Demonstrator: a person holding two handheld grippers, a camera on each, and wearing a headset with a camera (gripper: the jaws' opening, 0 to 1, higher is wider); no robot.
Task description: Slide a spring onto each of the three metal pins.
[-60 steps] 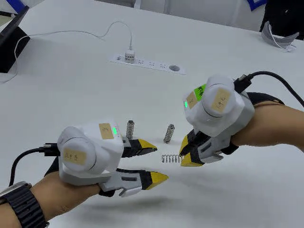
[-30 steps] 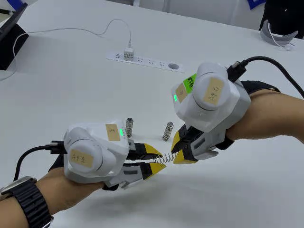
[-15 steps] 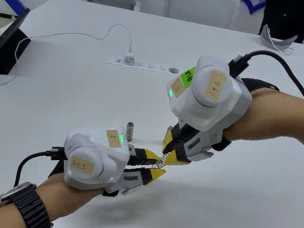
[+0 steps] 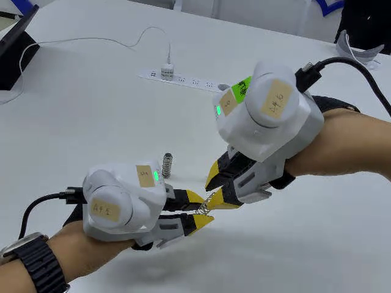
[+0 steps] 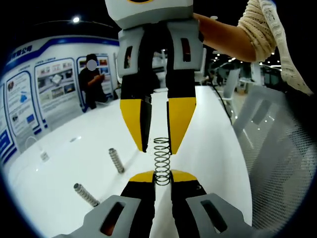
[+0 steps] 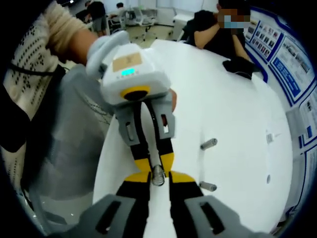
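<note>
Spring (image 5: 162,161) held in the air between two grippers, above the white table (image 4: 91,122).
Clamped at its near end in the left gripper (image 5: 162,177); flanked at its far end by the right gripper (image 5: 158,148), jaws close about the coil, but impossible to tell whether pinching it or only bracketing it. Best to grip lightly at the very ends to avoid crushing the coils or closing the bore, to keep the spring straight along its axis, and to let go on one side only after securing the other hold. Beyond the spring, a coiled post (image 5: 115,159) and a second coiled post (image 5: 85,194) upright on the table, well apart from it yet probably within reach of a swinging jaw. Farther beyond the spring, a power strip (image 4: 189,80) with a plugged charger (image 4: 167,72), out of the way.
</note>
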